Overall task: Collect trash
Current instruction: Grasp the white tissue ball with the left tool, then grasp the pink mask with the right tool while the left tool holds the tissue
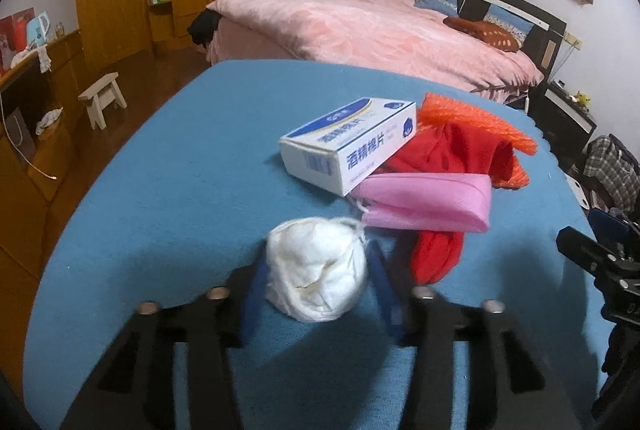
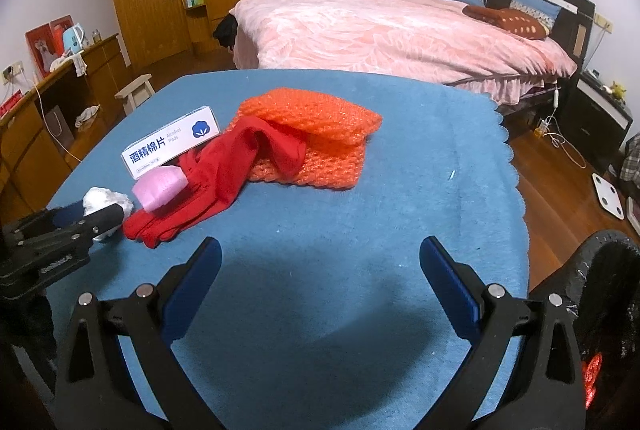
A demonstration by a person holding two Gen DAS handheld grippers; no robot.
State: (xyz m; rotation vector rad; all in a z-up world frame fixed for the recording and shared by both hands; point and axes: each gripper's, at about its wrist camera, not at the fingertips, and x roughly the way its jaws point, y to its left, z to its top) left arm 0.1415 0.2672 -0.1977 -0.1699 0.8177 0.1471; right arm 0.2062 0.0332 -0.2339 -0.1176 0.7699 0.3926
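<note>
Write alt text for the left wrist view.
The left gripper straddles a crumpled white tissue ball on a blue tablecloth, blue pads close beside it. Beyond lie a pink mask, a red glove, a white box and orange bubble wrap; a pink bed stands behind.

The blue cloth (image 2: 420, 166) lies bare right of and in front of the orange pad (image 2: 312, 134). Left of that pad, the red glove (image 2: 224, 174), pink mask (image 2: 160, 190), box (image 2: 168, 146) and white wad (image 1: 316, 270) crowd together, touching.
</note>
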